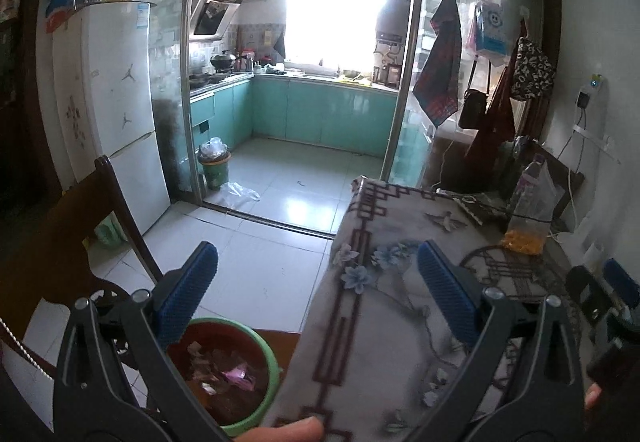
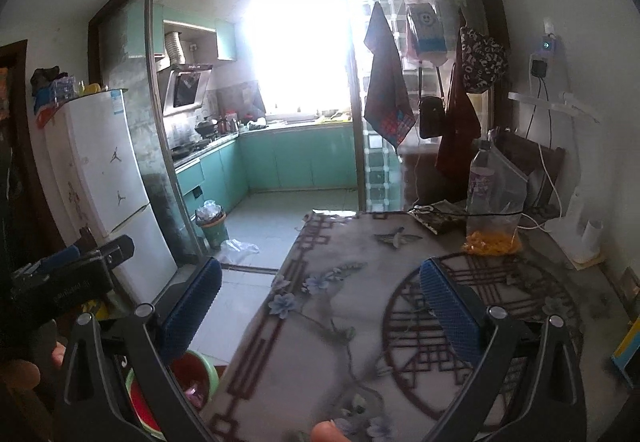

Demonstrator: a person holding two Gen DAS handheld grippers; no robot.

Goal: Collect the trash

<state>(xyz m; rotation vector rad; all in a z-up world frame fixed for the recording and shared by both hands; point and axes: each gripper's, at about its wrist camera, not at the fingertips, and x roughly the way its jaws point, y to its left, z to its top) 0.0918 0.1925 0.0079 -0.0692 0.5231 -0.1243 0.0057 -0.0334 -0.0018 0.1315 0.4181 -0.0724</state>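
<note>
Both tongs gape wide and hold nothing: the left gripper (image 1: 316,278) hangs over the table's edge, the right gripper (image 2: 320,294) above the flowered tablecloth (image 2: 320,322). Below the left one, on the floor beside the table, sits a green-rimmed bin (image 1: 228,370) lined red, with pink and pale scraps inside.

The worktop (image 2: 400,302) wears a grey cloth printed with pale blue flowers and dark maroon fretwork lines. Beside it, the round plastic trash bin (image 1: 269,382) is green-rimmed with a red-brown inside, holding pink and white scraps. Both tools have black frames and blue ribbed fingers (image 1: 192,290). The tall fridge (image 1: 120,114) is white; the kitchen cabinets (image 1: 320,114) are turquoise. A clear bag (image 2: 494,238) holds orange-yellow bits.
</note>
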